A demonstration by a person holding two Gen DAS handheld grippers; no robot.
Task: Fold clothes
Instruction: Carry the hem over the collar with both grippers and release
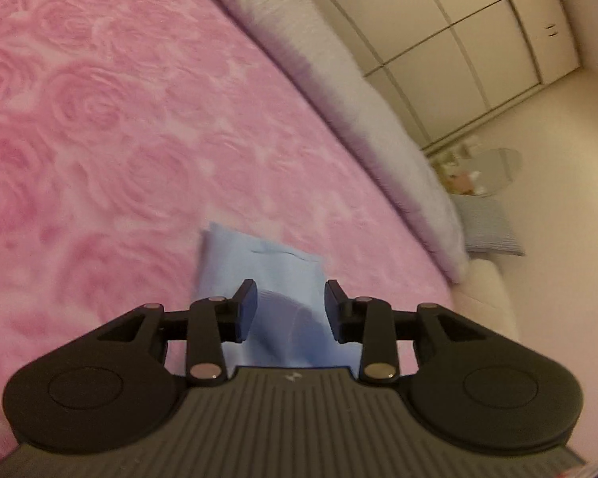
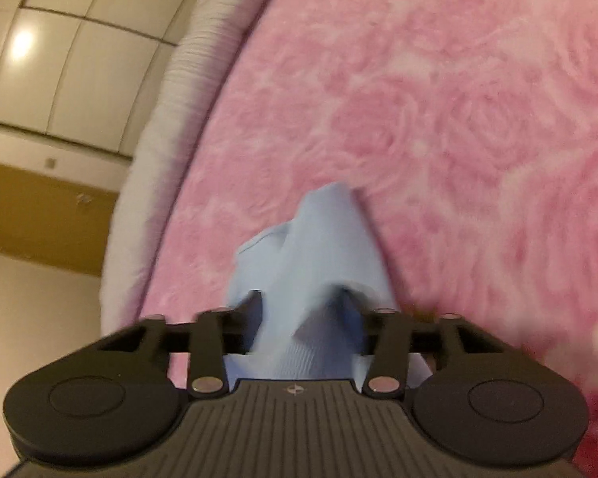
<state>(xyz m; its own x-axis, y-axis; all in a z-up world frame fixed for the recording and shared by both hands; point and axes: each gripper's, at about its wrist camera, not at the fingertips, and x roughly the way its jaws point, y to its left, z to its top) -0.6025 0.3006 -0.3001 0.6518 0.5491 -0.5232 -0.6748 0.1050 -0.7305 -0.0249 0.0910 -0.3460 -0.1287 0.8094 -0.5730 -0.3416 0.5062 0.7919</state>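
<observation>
Judging from both wrist views, the light blue garment [image 1: 277, 279] lies on the pink rose-patterned bed cover [image 1: 119, 139] near its edge, with one squared corner looking folded flat while the part under the right tool [image 2: 299, 314] is bunched and humped, so the fold seems partly done with smoothing or another fold left. Left tool [image 1: 291, 306] has its jaws apart, pads clear of the cloth showing between them; right tool jaws also stand apart, cloth sits loose between them, blurred, no clear pinch, so both read as released
</observation>
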